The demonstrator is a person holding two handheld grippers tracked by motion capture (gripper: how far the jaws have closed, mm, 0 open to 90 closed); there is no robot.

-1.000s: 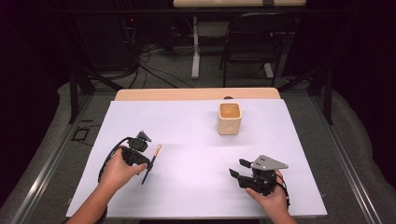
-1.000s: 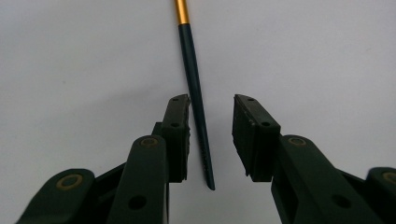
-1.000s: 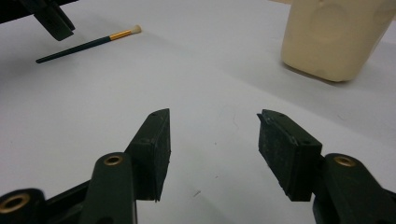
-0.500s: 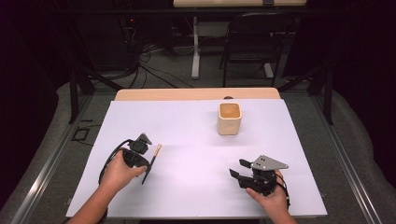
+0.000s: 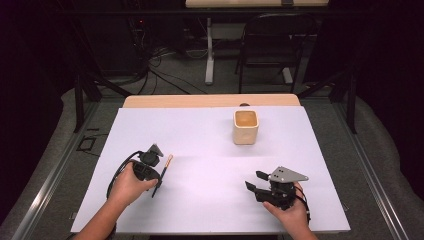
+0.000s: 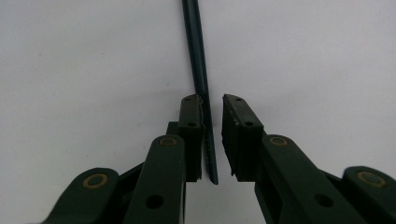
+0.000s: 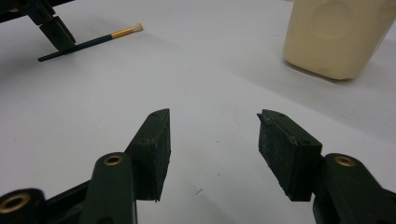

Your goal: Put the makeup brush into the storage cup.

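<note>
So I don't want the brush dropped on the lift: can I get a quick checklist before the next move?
1. Thin dark-handled brush with gold ferrule lies between the left gripper's jaws: ok.
2. Both pads press on the handle; the jaws have just been closing, one pad touches and a gap shows at the other: not ok.
3. Grip falls near the handle's tail end, not mid-handle: not ok.
4. Right gripper open and holding nothing: ok.
5. Cream square cup upright, mouth free: ok.
6. White table cover bare between brush and cup: ok.
</note>
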